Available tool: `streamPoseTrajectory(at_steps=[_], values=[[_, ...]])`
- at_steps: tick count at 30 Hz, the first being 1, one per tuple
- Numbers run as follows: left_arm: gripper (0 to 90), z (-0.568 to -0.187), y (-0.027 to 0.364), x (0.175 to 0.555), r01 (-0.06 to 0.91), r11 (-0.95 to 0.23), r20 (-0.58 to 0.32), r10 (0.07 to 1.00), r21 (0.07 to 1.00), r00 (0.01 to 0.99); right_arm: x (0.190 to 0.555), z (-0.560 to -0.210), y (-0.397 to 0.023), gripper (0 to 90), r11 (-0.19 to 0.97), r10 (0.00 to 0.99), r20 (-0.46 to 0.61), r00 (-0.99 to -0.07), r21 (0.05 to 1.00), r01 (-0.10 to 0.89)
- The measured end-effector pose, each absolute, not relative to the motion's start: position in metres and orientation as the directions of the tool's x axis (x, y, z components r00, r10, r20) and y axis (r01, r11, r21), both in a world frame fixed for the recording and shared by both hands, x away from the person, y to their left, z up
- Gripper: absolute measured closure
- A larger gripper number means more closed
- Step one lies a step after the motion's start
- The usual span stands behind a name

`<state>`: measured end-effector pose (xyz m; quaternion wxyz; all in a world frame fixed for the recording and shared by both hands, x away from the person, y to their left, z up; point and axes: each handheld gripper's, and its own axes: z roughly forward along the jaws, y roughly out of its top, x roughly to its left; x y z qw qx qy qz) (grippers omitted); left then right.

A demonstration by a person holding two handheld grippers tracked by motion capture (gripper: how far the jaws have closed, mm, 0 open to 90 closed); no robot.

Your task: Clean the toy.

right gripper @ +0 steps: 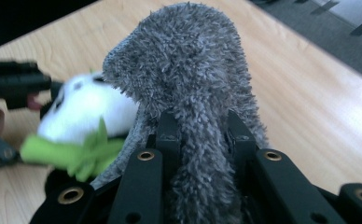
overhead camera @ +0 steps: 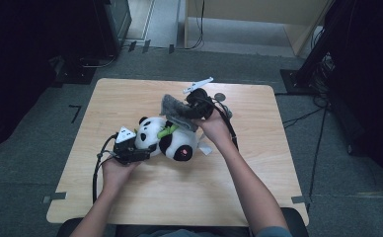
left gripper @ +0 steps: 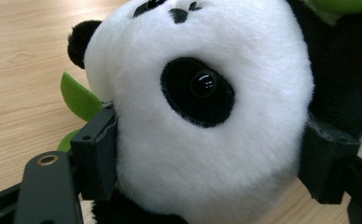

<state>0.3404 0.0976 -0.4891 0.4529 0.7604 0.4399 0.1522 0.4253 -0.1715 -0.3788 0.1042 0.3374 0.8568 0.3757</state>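
Soft white-and-black plush panda toy [overhead camera: 167, 138] lying on its side on the light wooden table [overhead camera: 130, 195], green felt bamboo sprig [overhead camera: 166, 130] at its chest. Left gripper [overhead camera: 141, 150] clamped on the toy's head: in the left gripper view the white fur of the head [left gripper: 202, 116] bulging between the two black pads [left gripper: 97, 156], which press in from either side, jaws standing wide because the head is wide. Black ear [left gripper: 79, 42] just beyond the left-hand pad, a green leaf [left gripper: 79, 98] directly above that pad.

Right gripper [overhead camera: 195, 109] pinched nearly shut on a shaggy grey microfibre cloth [right gripper: 193, 93]; a narrow fold of pile squeezed between the jaws, the rest standing up and drooping forward past the fingertips. Panda below and to the left of these jaws in the right gripper view, blurred, so contact between cloth and toy hard to call; probably just clear of it.

Likely handling: both things light, fully compliant, not fragile. Plush squashes and springs back, so a grip across the round head holds well but lets the body swing and sag; a deep bite across the widest part safer than a nip at an ear or the felt sprig, which may tear or slip. Cloth limp, grippy pile, no shape of its own; best held by a gathered fold well inside the pads, with enough left hanging ahead of the tips to wipe with.
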Motion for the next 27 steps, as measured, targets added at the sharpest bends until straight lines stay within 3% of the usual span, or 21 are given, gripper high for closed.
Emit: streamPoseTrajectory(at_steps=[7,27], values=[[20.4,-0.490,0.097,0.340,0.527,-0.204,-0.165,0.805,0.825,0.570,0.415,-0.398,-0.191,70.5,0.494,0.654,0.053,-0.755,0.726,0.478],[20.0,-0.491,0.099,0.341,0.521,-0.201,-0.171,0.797,0.830,0.579,0.401,-0.405,-0.237,71.7,0.434,0.717,0.063,-0.694,0.739,0.516]])
